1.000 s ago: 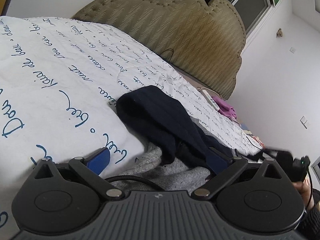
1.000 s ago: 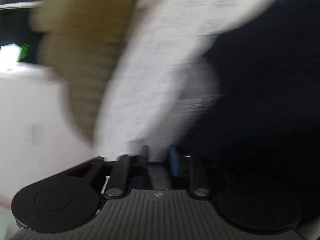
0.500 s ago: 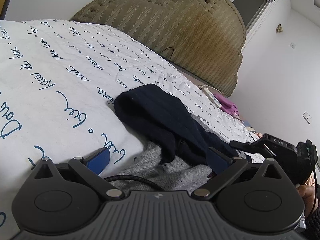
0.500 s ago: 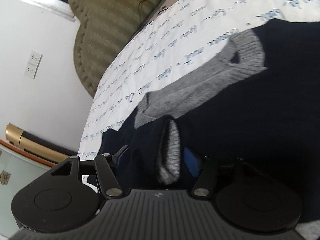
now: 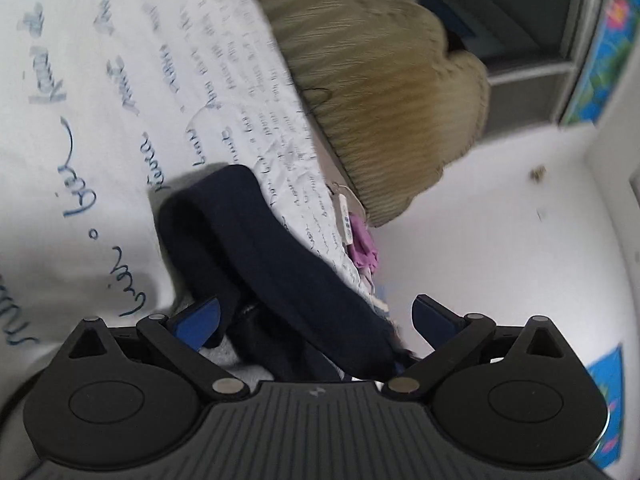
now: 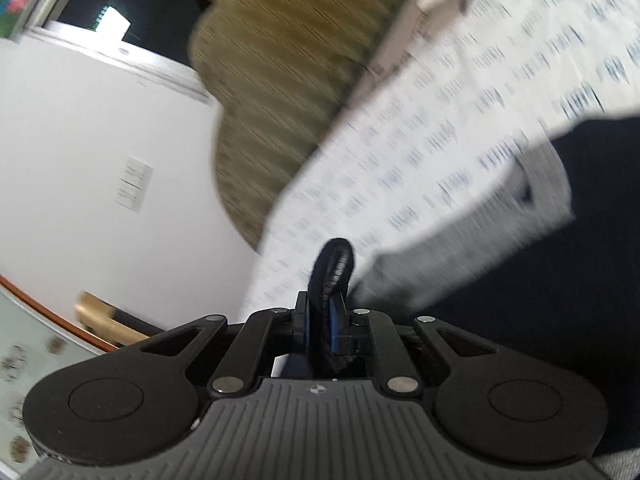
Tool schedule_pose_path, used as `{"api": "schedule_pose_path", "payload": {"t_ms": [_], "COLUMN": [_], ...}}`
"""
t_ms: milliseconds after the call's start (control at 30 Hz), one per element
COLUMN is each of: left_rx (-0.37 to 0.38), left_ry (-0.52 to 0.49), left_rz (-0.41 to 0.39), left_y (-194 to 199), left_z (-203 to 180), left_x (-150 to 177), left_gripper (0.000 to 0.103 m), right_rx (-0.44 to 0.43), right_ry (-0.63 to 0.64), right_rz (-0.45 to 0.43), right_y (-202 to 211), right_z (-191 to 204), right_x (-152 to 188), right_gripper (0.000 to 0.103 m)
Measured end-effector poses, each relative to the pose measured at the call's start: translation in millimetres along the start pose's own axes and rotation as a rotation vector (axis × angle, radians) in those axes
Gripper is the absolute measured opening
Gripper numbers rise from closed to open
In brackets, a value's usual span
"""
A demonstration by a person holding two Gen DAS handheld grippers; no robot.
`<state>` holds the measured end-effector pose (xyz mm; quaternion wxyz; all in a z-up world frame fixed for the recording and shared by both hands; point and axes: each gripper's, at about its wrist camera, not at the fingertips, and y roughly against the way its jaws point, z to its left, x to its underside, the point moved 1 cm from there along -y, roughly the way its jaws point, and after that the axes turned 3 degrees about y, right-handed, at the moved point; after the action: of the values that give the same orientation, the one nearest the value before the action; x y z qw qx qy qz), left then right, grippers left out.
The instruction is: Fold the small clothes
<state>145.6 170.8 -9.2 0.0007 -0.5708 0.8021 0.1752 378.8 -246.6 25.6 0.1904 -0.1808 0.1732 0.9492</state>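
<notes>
A navy knit garment [image 5: 256, 240] with grey parts [image 5: 224, 350] lies on the white sheet with blue script [image 5: 80, 80]. My left gripper [image 5: 316, 316] stands open and wide; the navy cloth runs between its blue pads [image 5: 196, 320] without being pressed. In the right wrist view my right gripper [image 6: 322, 312] is closing, its pads pinching an upright fold of the navy cloth [image 6: 334, 268]. The rest of the garment [image 6: 560, 280] and its grey band [image 6: 460, 240] spread to the right on the sheet [image 6: 440, 140]. Both views are motion-blurred.
A tan padded headboard [image 5: 380, 92] stands behind the bed. By it lie a white remote [image 5: 345, 216] and purple cloth [image 5: 362, 248]. A dark window [image 5: 520, 20] and white walls lie beyond. A wall socket [image 6: 134, 184] shows left of the headboard [image 6: 288, 60].
My right gripper opened around a navy and grey fold, then closed on it and rose. The left wrist view has rolled and shifted; the right gripper has left that view.
</notes>
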Motion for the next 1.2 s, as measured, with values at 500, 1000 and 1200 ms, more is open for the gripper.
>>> {"api": "schedule_pose_path", "payload": {"t_ms": [500,1000,1200], "left_rx": [-0.104,-0.049,-0.031], "left_ry": [0.277,0.247,0.231], "left_rz": [-0.110,-0.073,-0.022], "left_y": [-37.8,-44.3,-47.5], "left_z": [26.2,7.9,13.1], "left_x": [-30.7,-51.1,-51.7], "left_gripper": [0.096,0.009,0.009], "right_rx": [0.127,0.130,0.125], "right_ry": [0.022,-0.083,-0.066], "right_rz": [0.081,0.235,0.179], "right_y": [24.5,-30.3,-38.1], "right_z": [-19.6,-49.9,-47.5], "right_x": [-12.5,17.5,20.8], "right_gripper": [0.035,0.056,0.018]}}
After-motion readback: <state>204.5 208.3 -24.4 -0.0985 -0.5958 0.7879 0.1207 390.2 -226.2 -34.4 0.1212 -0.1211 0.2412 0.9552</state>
